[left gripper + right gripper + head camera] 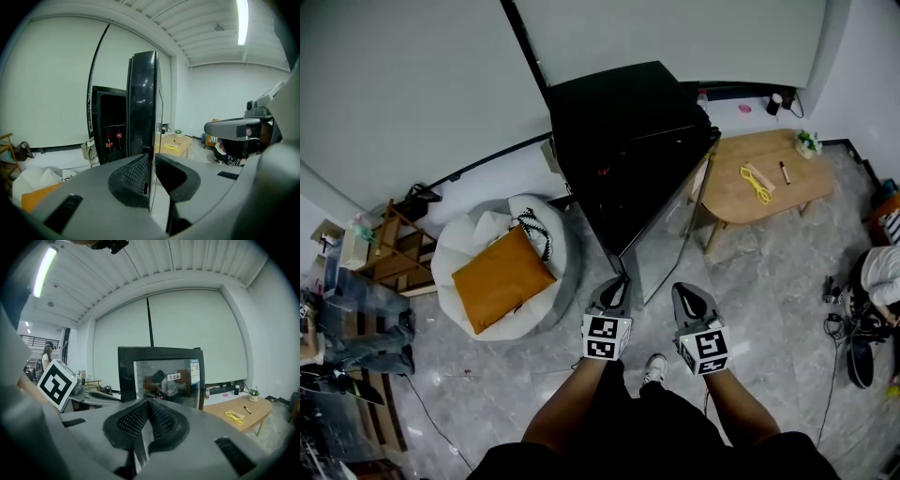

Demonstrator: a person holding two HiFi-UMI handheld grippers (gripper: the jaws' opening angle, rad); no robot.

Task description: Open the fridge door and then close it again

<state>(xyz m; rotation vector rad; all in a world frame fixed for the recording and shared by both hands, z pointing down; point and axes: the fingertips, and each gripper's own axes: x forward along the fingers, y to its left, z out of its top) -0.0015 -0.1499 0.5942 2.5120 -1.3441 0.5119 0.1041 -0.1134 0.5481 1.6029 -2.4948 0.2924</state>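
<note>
Your left tongs (151,163) clamp narrowly on the free edge of the open fridge door (143,103), directly ahead of them. Your right tongs (148,405) sit closed, empty. The door looks stiff, slick and likely weighty, so grip that edge firmly.

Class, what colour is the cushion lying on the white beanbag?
Orange: the cushion shows clearest in the head view.

The left gripper (619,283) and the right gripper (687,292) are grey moulded-plastic shells. Each tapers to two jaws lined with black ribbed pads (133,420) and carries a white cube with black square markers (607,337). The person wears black clothing (675,441) and a white sneaker (654,368).
</note>
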